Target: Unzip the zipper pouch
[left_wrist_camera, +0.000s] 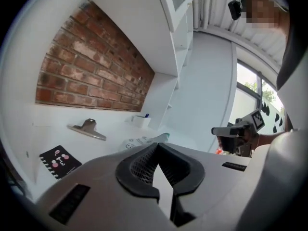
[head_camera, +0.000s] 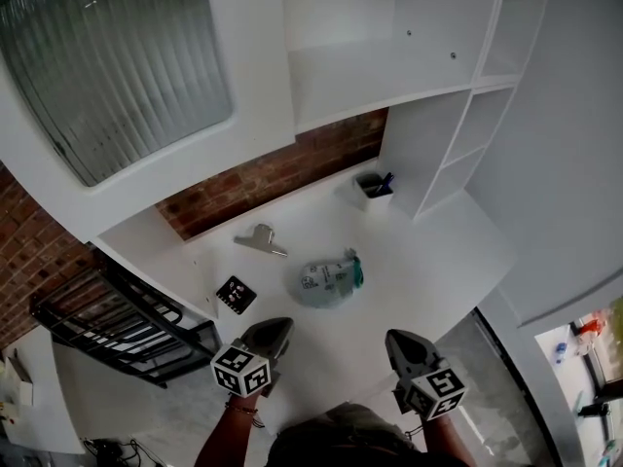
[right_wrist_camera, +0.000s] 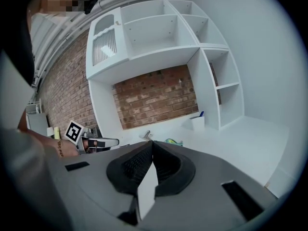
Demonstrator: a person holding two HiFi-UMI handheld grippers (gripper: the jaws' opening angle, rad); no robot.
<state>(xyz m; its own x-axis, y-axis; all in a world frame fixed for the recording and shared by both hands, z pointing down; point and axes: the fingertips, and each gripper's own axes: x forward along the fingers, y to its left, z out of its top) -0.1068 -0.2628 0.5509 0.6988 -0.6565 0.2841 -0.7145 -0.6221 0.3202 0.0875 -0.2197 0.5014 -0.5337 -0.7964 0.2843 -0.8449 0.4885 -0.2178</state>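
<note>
While both tools hang low over the near edge of the white counter (head_camera: 438,261), the left hand-held gripper (head_camera: 275,327) has its dark jaws pressed together tip to tip with nothing between them. The right hand-held gripper (head_camera: 399,339) is closed the same way, also with nothing between its jaws. Each carries a cube with black-and-white square markers at its rear, nearest the person, and a beaded bracelet (head_camera: 243,409) sits on the left wrist. The two grippers are well apart, both point forward over the counter, and neither touches anything on it. Just ahead and left of the left gripper lies a small black card with pink dots (head_camera: 236,295), flat, near the counter's left edge. The soft pale zipper pouch with a printed label and a teal end (head_camera: 329,280) lies on the counter farther ahead, roughly between the lines of the two grippers and clear of both. Its teal end is turned to the right, and the zip is too small to tell whether it is open or closed. Beyond the card and left of the pouch, apart from it, sits a silver metal binder clip (head_camera: 261,240). Farther back a white square pen cup holding blue pens (head_camera: 371,189) stands near the foot of the white open shelving unit (head_camera: 458,144). A red brick wall (head_camera: 273,178) runs behind the counter. A white cabinet with a ribbed glass door (head_camera: 107,56) hangs at upper left. A black wire rack (head_camera: 117,319) sits off the counter's left side.
</note>
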